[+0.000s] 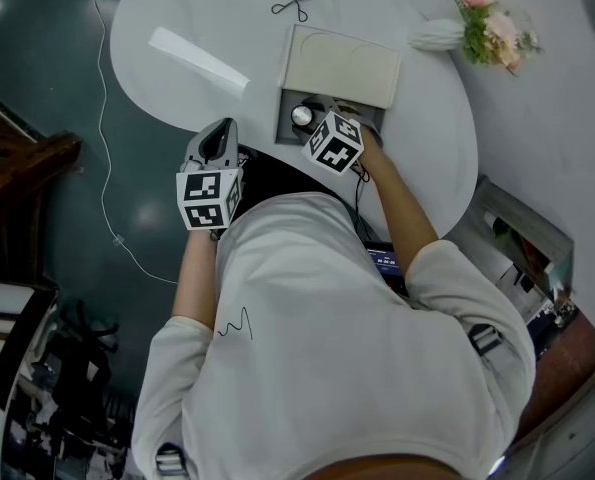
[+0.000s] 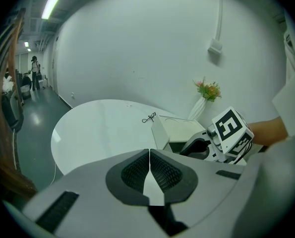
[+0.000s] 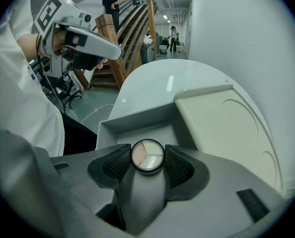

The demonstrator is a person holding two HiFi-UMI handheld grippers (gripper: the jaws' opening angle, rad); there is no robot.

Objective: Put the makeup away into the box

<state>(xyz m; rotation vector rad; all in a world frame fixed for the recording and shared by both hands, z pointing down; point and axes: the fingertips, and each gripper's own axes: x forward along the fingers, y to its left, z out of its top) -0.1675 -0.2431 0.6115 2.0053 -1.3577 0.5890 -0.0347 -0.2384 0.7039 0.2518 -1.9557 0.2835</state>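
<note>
Grey-walled box (image 3: 137, 117) stands open on the table (image 1: 177, 8), with its lid (image 3: 226, 128) beside it. Right gripper (image 3: 147, 164) is clamped on a round three-shade compact (image 3: 147, 154), held over the box cavity. Left gripper (image 2: 149, 171) has its jaws together on nothing, well clear of the box. Step in hand: placement. The next move likely calls for lowering the compact, then releasing it. Eyelash curler (image 1: 293, 5) lies out on the table.

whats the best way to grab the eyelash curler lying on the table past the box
From straight above: the eyelash curler lies flat on the table, so a side approach has little to catch. Pinch across its thin middle, probably; finer detail is too small to tell. The left gripper, shut and empty, is free.
</note>
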